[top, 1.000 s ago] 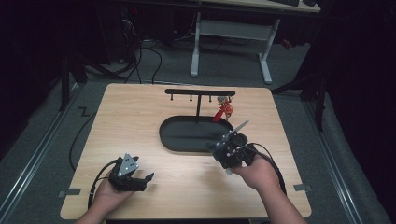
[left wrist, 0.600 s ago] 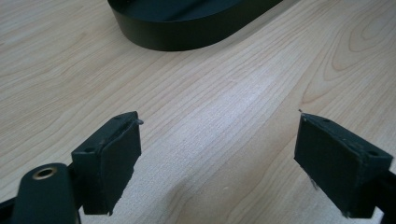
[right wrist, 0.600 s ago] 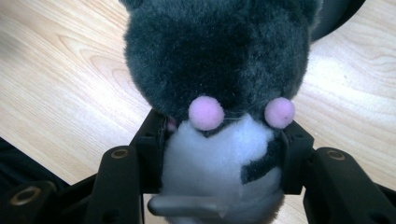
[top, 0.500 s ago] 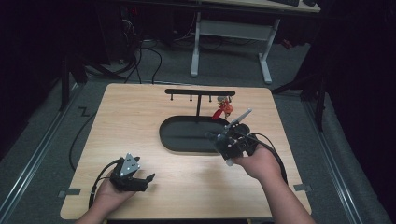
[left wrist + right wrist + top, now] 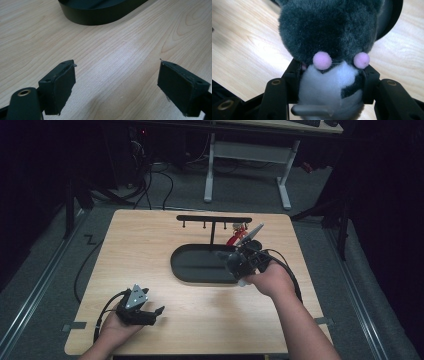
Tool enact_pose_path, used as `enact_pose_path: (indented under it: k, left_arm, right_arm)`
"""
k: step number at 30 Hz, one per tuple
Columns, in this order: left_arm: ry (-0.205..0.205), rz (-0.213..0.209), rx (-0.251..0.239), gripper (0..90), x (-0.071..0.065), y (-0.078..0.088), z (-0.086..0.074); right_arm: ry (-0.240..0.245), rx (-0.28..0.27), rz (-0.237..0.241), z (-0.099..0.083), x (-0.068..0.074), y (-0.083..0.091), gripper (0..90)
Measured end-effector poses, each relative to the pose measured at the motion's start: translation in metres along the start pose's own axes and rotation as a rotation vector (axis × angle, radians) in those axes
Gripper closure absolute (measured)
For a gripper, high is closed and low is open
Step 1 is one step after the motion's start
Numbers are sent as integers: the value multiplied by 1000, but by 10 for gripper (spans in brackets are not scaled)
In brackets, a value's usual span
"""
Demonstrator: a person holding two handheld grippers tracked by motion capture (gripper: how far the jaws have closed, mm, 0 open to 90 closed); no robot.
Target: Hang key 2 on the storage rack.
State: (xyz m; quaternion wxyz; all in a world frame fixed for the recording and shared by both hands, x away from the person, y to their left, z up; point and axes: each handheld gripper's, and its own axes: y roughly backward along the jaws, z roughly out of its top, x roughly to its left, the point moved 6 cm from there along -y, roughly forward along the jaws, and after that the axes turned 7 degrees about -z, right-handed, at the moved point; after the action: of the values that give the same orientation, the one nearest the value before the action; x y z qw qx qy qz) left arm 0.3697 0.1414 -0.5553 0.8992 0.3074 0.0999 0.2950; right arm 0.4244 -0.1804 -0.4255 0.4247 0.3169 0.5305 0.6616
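Here a plush toy is clamped between the jaws of the right gripper, just above the near right rim of the black tray. Beyond the tray a hook rack stands, a red thing hanging from it. If the toy is meant for a hook, its loop should be turned upward and raised slowly. The left gripper is held wide apart and empty, near the tray's front left.

- I'm seeing my left gripper wearing a grey three-cornered plate, its black cable looping behind it.
- Its square black pads are sitting beside a brass-ringed screw hole.
- My right gripper is showing black, cable trailing.
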Motion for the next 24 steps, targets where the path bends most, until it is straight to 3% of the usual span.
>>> enact_pose_path:
  k: [12,21,24]
  left_arm:
    - [17,18,-3,155,4,8,-4]
    - [16,15,-4,155,4,9,-5]
    - [12,11,-5,155,3,9,-4]
  right_arm:
    - [-12,-35,-16,33,-5,22,487]
    - [-14,-39,-72,48,-14,36,487]
    - [-35,-53,-70,53,-15,42,487]
